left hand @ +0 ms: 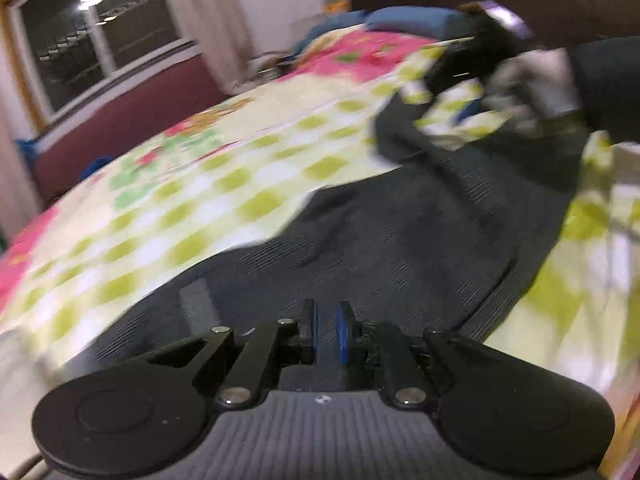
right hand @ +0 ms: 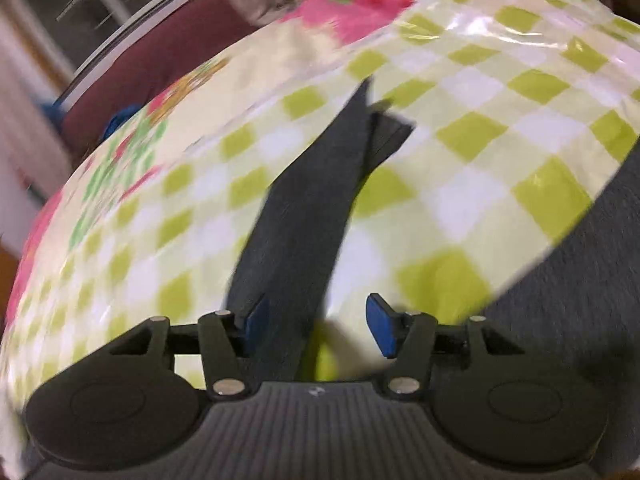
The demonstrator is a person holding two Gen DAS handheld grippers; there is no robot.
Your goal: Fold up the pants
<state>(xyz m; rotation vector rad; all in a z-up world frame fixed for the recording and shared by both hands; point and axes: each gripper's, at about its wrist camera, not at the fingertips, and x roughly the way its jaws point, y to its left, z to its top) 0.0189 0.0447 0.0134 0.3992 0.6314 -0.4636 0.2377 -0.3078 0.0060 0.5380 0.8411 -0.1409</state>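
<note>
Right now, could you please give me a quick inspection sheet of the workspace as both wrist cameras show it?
Surface: bed sheet, green-and-white checks with a pink floral border, glossy in places.
Job's things: dark pants spread on the sheet; one narrow part runs ahead of the right gripper.
Clutter: blue bundle at the far end of the bed; blurred, so I cannot name it.
Grippers: left gripper nearly shut over the pants, grip unclear; right gripper open, straddling the narrow part.
Cables: nothing seen.
Surroundings: window with dark panes, maroon wall below it, pale curtain.
</note>
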